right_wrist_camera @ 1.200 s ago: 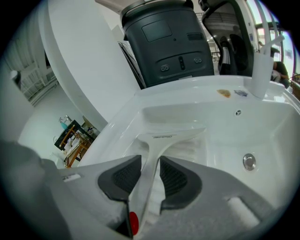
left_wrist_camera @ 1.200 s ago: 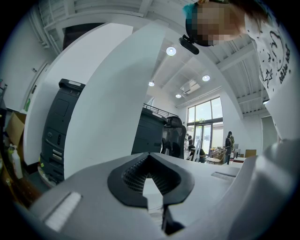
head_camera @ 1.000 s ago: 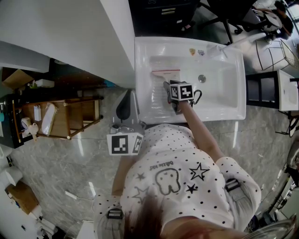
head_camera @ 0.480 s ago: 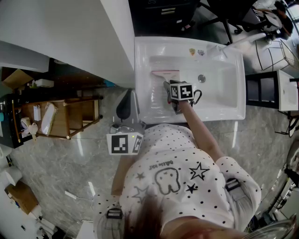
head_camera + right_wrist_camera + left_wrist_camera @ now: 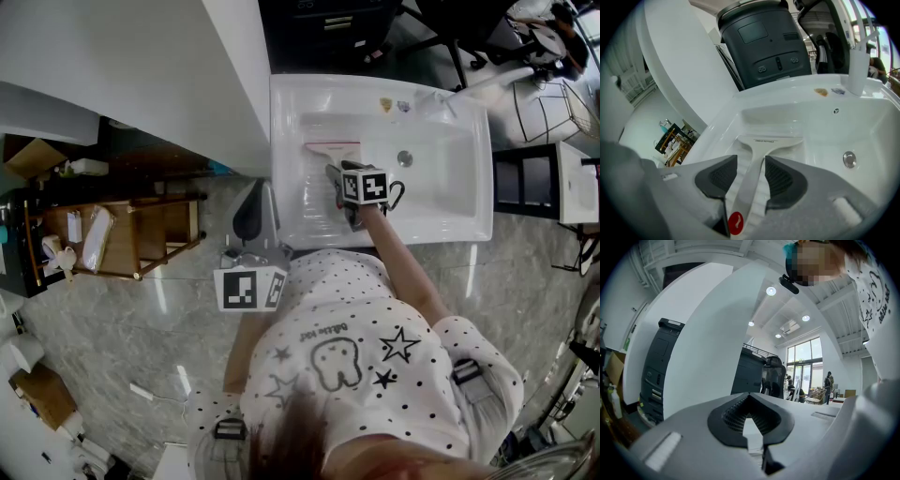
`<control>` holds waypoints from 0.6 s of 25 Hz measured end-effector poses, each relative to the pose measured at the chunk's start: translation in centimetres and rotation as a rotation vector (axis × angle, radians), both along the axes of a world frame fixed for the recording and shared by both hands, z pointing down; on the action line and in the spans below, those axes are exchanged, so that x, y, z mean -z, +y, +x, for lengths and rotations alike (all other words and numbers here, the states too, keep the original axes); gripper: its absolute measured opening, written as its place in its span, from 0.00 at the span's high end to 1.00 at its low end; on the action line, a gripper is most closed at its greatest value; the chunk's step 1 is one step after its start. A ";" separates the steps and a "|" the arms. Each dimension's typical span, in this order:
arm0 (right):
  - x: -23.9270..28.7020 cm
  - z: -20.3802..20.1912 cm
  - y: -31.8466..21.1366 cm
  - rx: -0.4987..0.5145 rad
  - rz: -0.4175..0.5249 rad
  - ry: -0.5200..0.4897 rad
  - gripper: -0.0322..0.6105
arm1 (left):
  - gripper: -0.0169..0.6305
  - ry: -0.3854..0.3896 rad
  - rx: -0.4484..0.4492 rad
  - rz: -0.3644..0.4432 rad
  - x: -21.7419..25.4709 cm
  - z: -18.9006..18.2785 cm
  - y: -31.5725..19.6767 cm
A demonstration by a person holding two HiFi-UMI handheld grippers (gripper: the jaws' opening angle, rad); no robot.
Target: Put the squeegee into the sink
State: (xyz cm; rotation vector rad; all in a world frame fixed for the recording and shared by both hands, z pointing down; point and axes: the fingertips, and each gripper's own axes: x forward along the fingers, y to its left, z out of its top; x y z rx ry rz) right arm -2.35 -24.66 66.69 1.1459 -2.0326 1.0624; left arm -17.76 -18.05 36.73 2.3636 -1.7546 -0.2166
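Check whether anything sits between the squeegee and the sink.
Nothing visible does. The squeegee already lies in the sink, its handle between the right hand-held gripper's jaws, which have just been opening and stand clear of it.

Squeegee (image 5: 332,147) handle hidden beneath right tool (image 5: 334,173), stickers (image 5: 385,104) on sink (image 5: 394,234) unreadably small

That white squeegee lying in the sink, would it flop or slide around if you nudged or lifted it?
The squeegee looks like one-piece moulded plastic with a straight handle, so probably stiff and light. Lying flat with its wide head, it seems unlikely to roll. On the glossy sink it might skid if pushed.
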 end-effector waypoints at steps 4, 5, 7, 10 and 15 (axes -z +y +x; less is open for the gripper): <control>1.0 0.1 -0.1 -0.007 0.023 -0.002 0.67 | 0.99 0.001 0.003 0.000 0.0 -0.2 0.1; 1.3 0.3 -0.2 -0.014 0.032 -0.002 0.66 | 0.99 0.001 0.002 0.001 0.1 -0.2 0.2; 2.0 0.7 -0.6 -0.033 0.060 -0.007 0.66 | 0.99 0.003 0.001 0.005 0.2 -0.2 0.2; 3.9 1.3 -1.4 -0.055 0.126 -0.005 0.68 | 0.99 0.002 0.001 0.007 0.3 -0.1 0.1; 7.1 2.2 -2.9 -0.080 0.254 0.030 0.83 | 0.99 0.000 0.000 0.013 0.4 0.2 0.3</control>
